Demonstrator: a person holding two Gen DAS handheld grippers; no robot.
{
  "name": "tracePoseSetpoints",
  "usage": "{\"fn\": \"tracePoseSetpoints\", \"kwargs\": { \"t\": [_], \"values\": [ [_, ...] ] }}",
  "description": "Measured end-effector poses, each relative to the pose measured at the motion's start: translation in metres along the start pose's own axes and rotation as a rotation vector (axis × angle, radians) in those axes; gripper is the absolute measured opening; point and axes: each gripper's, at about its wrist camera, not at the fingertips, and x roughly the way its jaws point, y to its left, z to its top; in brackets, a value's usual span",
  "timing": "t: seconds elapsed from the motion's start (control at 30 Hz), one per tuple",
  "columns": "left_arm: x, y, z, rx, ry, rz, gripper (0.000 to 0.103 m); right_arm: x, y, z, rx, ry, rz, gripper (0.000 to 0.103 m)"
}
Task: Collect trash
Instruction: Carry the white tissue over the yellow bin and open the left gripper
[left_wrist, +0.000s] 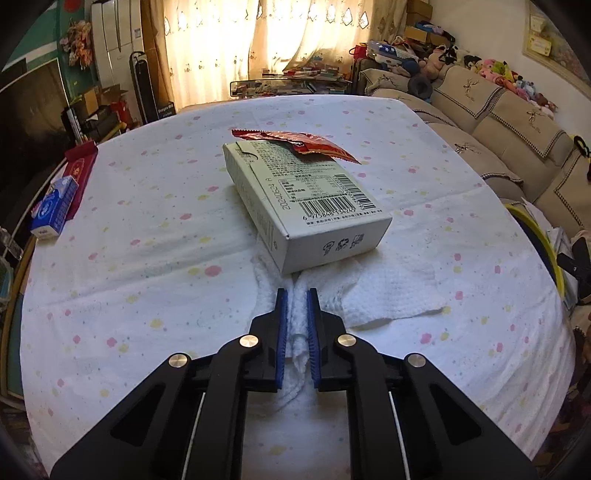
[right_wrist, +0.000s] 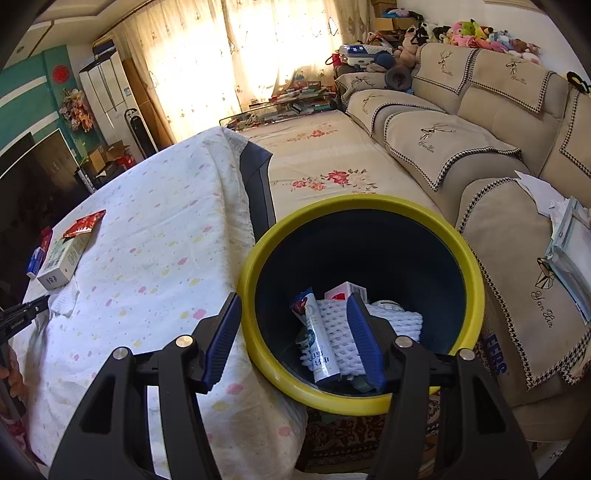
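White waffle-textured paper towel (left_wrist: 373, 291): soft, matt, rough weave, lying on a matt cotton-like tablecloth with pastel dots (left_wrist: 147, 258). Pale grey cardboard box (left_wrist: 306, 206): smooth matt card with printed labelling; at its 12 o'clock end a red foil wrapper (left_wrist: 295, 144), glossy and crinkled. Yellow-rimmed dark plastic bin (right_wrist: 476, 280): smooth, slight sheen; black matt plastic left gripper (left_wrist: 297, 295) has ribbed blue pads and bright metal pivot pins.

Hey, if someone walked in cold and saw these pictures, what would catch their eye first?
Probably the left tongs, shut on a bunched white paper towel on the spotted tablecloth. Just behind sits a grey-white box with a red wrapper on top. Beside the table, the yellow-rimmed bin already holds trash, the open right tongs above it.
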Motion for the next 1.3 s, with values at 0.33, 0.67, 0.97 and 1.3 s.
{"fn": "tracePoseSetpoints", "kwargs": {
  "t": [0.33, 0.67, 0.97, 1.3],
  "values": [
    [-0.052, -0.005, -0.041, -0.003, 0.028, -0.1, 0.008, -0.02, -0.01, 0.004, 0.026, -0.046, 0.034, 0.056],
    [-0.137, -0.058, -0.047, 0.072, -0.118, -0.187, 0.008, -0.032, -0.008, 0.004, 0.026, -0.068, 0.082, 0.056],
    [-0.159, -0.124, -0.005, 0.175, -0.195, -0.257, 0.008, -0.048, -0.037, 0.002, 0.066, -0.108, 0.065, 0.056],
    [-0.116, -0.246, 0.047, 0.329, -0.154, -0.382, 0.008, -0.068, -0.094, -0.005, 0.149, -0.159, 0.006, 0.056]
  ]
}}
